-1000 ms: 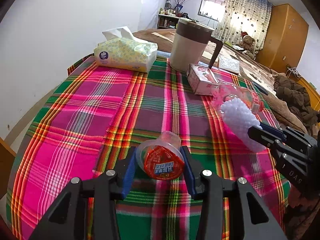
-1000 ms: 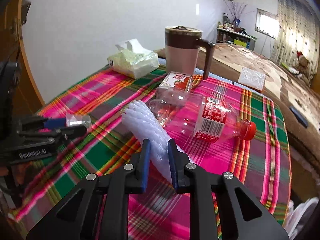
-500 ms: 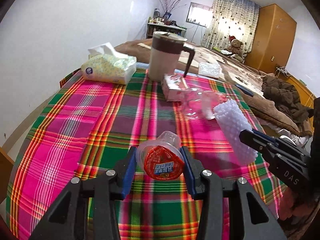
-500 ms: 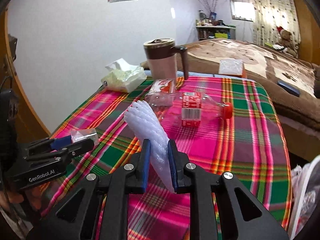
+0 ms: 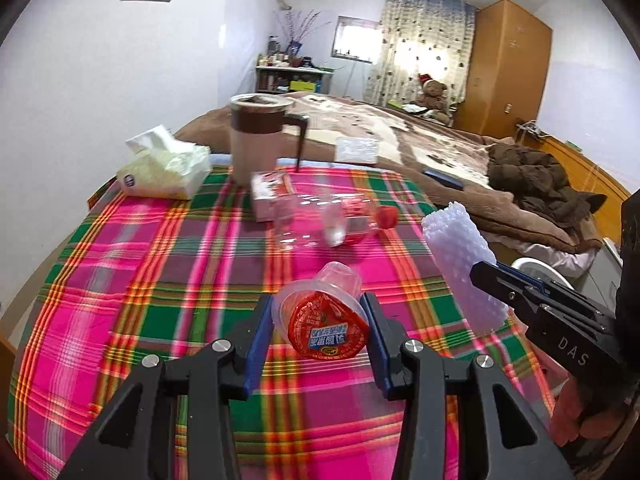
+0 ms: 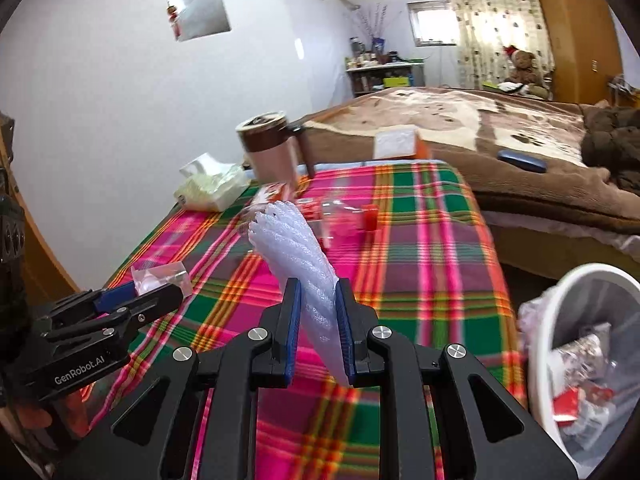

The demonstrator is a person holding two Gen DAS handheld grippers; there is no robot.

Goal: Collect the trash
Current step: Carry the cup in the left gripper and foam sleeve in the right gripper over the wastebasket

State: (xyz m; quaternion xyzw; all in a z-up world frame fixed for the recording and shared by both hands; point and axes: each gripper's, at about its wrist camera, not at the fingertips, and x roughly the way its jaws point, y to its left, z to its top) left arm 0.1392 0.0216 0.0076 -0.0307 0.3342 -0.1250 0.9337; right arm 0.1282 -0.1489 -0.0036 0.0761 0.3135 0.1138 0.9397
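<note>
Blue pads of the left gripper (image 5: 316, 334) press on either side of a small clear jelly cup (image 5: 323, 320), held on its side above the plaid tablecloth (image 5: 160, 280) with its red foil lid facing back toward the camera — the jaws stand partly apart, clamped on the cup. Beyond the fingertips a clear plastic bottle (image 5: 320, 224) with a red cap lies on its side on the cloth, touching a small pink carton (image 5: 268, 196); farther ahead stands a lidded brown-and-beige jug (image 5: 260, 140), and ahead to the left of the fingers a tissue pack (image 5: 164, 168). To the right of the fingers the right gripper (image 5: 484, 276) comes in from the edge, pinching a white foam net sleeve (image 5: 460, 264) that sticks up past its tips. In the right wrist view, the right gripper (image 6: 318, 320) has its jaws nearly together, squeezing the lower part of the foam net sleeve (image 6: 296, 252), whose upper end fans out ahead of the fingertips. Left of the fingers the left gripper (image 6: 152, 292) carries the jelly cup (image 6: 160, 278). The bottle (image 6: 340, 216) lies ahead of the fingertips, partly behind the sleeve. Low to the right of the fingers — off the table's edge — sits a white trash bin (image 6: 576, 280) with wrappers inside.
</note>
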